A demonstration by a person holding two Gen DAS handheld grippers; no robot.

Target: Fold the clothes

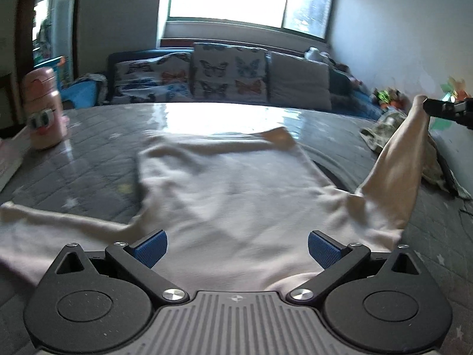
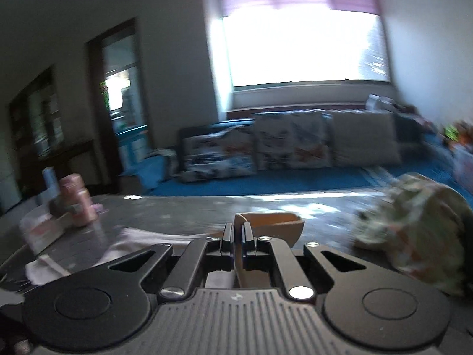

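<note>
A pale pink long-sleeved top [image 1: 230, 195] lies spread on the grey quilted surface [image 1: 88, 159], its far hem partly folded over. My left gripper [image 1: 236, 250] hovers open over the near part of the top, blue pads wide apart and nothing between them. The top's right sleeve [image 1: 396, 165] is lifted up to the right, where my right gripper [image 1: 428, 108] pinches its cuff. In the right wrist view my right gripper [image 2: 238, 236] is shut on the sleeve cuff [image 2: 275, 224], which sticks out past the fingers.
A pink bottle [image 1: 44, 109] stands at the far left beside a box edge [image 1: 9, 162]. A crumpled camouflage-patterned garment [image 1: 387, 130] lies at the right by the wall. Butterfly-print cushions [image 1: 230, 74] line a blue bed beyond the surface, under a bright window.
</note>
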